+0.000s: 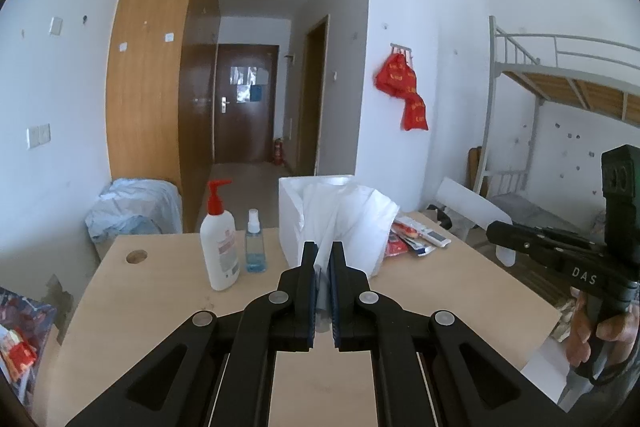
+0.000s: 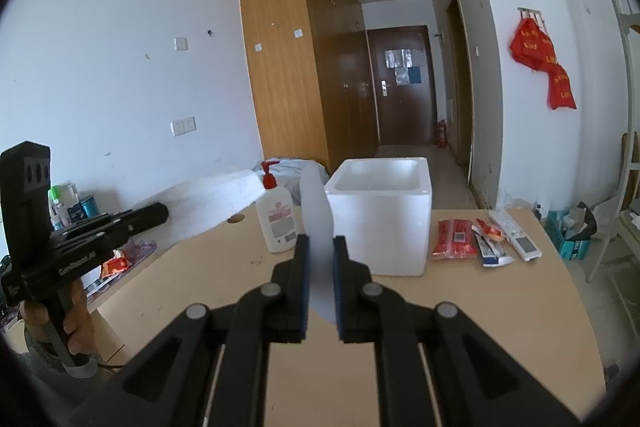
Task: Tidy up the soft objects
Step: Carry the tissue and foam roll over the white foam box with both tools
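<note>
A thin white plastic bag fans out ahead of my left gripper, which is shut on its gathered edge. Behind the bag stands an open white foam box on the wooden table. In the right wrist view my right gripper is shut on a translucent strip of the bag, seen edge-on in front of the foam box. A hand holds each gripper: the right gripper shows at the right edge, the left gripper at the left with blurred white film beside it.
A red-pump lotion bottle and a small blue spray bottle stand left of the box. A red packet, tubes and a white remote lie to its right. A metal bunk bed stands beyond the table's right edge.
</note>
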The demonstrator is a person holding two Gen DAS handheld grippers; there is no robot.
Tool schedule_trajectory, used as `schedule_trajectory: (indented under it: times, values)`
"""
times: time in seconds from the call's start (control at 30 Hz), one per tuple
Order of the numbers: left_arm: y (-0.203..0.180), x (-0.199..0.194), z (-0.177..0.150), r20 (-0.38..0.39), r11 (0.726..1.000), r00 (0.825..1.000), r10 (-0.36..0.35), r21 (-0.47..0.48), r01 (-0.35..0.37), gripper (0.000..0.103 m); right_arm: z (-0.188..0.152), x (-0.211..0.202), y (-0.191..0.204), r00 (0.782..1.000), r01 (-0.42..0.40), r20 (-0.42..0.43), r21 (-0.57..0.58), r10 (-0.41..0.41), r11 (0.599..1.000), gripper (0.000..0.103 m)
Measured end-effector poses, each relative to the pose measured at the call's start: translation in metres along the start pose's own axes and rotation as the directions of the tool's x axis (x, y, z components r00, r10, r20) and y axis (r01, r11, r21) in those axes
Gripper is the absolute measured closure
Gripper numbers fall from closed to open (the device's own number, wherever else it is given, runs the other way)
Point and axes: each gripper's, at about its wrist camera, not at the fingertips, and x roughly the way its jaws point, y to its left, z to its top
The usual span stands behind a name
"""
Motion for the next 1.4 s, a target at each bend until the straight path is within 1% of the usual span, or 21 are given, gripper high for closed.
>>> schedule_trajectory:
  times: [0.13,0.23,0.4,0.77,1.0,1.2,1.4]
  values:
    - [-0.003,0.002,0.012,0.018,1.0,1.0,0.003,0.012,-0.003,0.097,0.008,0.005,-0.003,1.0,0.001,0.001,0.004,-0.001,1.0,0.09]
    - [-0.006,0.009,0.02,0.015,1.0,1.0,0.009,0.024,-0.01,0.097,0.014,0.011,-0.006,1.0,0.007,-0.002,0.006,-0.007,1.0,0.09]
    - [-0.006,0.025,0.03,0.008,1.0,1.0,0.013,0.017,-0.014,0.097,0.021,0.024,-0.013,1.0,0.015,-0.013,0.024,-0.015,1.0,0.091]
    - [-0.006,0.075,0.057,-0.003,1.0,1.0,0.012,0.019,-0.012,0.097,0.042,0.055,-0.026,0.998,0.053,-0.033,0.028,-0.052,0.998,0.091]
    - [0.004,0.111,0.077,-0.011,1.0,1.0,0.013,0.005,-0.013,0.097,0.062,0.078,-0.035,0.997,0.072,-0.034,0.021,-0.072,0.997,0.091]
    - [0.01,0.145,0.089,-0.017,1.0,1.0,0.005,0.004,-0.005,0.097,0.076,0.106,-0.049,0.995,0.085,-0.055,0.029,-0.083,0.996,0.091]
    - [0.013,0.181,0.099,-0.044,1.0,0.999,-0.014,-0.001,0.014,0.097,0.083,0.137,-0.058,0.992,0.102,-0.082,0.033,-0.099,0.994,0.09]
